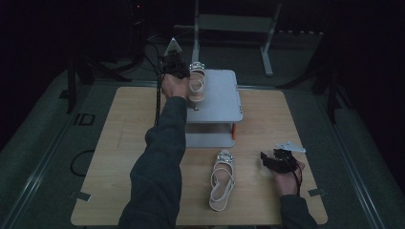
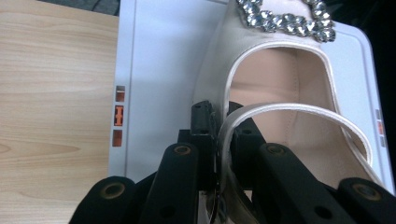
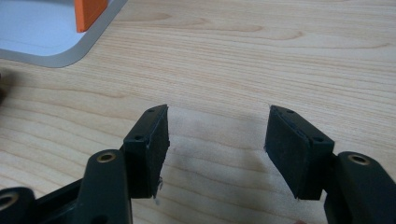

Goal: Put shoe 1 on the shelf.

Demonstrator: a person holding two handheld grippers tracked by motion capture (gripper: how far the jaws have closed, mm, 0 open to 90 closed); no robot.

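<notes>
Pinching only the thin heel strap of the cream jewelled sandal [image 2: 280,84] over the grey two-tier rack [image 1: 224,95], my left gripper [image 2: 219,135] risks letting it slip, while my right gripper [image 3: 215,149] rests spread.

High view overlooks table [image 1: 129,143]; gripper views close, perhaps sharing shelf [image 2: 159,70]

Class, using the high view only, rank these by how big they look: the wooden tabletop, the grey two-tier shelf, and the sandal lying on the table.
1. Wooden tabletop, by far the largest.
2. Grey two-tier shelf, clearly smaller.
3. Sandal lying on the table, the smallest, though it lies nearer the camera, which flatters it slightly.
</notes>
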